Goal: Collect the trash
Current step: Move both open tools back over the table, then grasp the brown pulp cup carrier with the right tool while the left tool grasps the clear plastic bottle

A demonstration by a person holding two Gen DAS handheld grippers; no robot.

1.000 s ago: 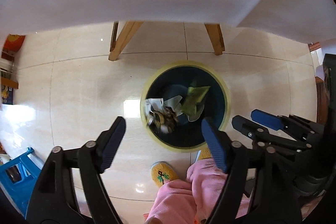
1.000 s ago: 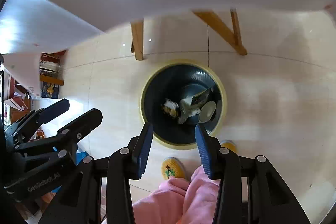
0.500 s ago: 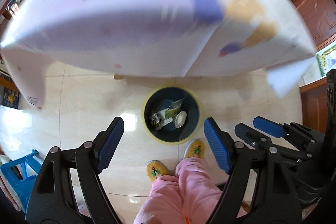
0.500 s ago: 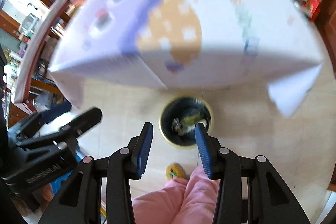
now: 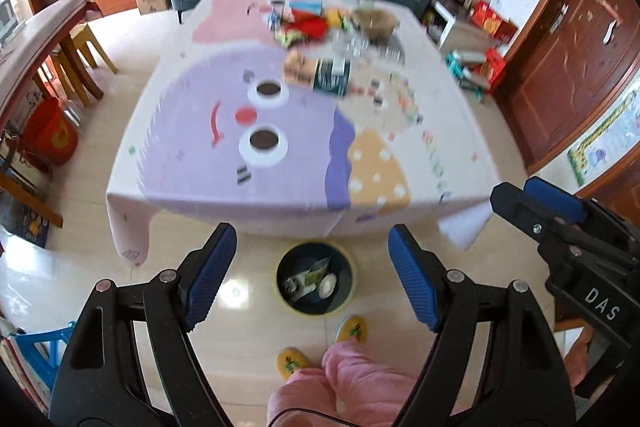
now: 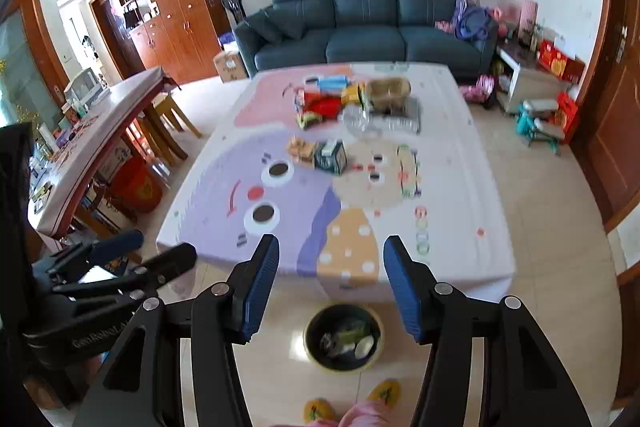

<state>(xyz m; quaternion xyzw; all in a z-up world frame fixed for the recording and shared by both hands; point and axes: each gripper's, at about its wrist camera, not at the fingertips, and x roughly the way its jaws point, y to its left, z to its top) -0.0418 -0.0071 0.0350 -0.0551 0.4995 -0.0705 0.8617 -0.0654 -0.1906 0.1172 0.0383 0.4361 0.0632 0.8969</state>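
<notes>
A dark trash bin (image 5: 315,279) with a yellow rim stands on the floor just in front of the table and holds crumpled wrappers; it also shows in the right wrist view (image 6: 344,337). My left gripper (image 5: 312,281) is open and empty, high above the bin. My right gripper (image 6: 330,285) is open and empty, also high above the floor. A pile of trash (image 6: 352,103) lies at the table's far end: red and yellow wrappers, a brown bowl, clear plastic. A small dark box (image 6: 330,157) and a tan packet (image 6: 302,149) lie nearer the middle.
The table (image 6: 460,187) carries a white cloth with a purple cartoon face. A blue sofa (image 6: 368,23) stands behind it. A wooden side table (image 6: 100,131) and red bucket (image 6: 136,185) are at left, a door at right. My slippers (image 5: 352,329) are by the bin.
Both grippers have risen from just over the bin to well above table height, so the tabletop now shows. The right gripper's jaws have opened wider.
</notes>
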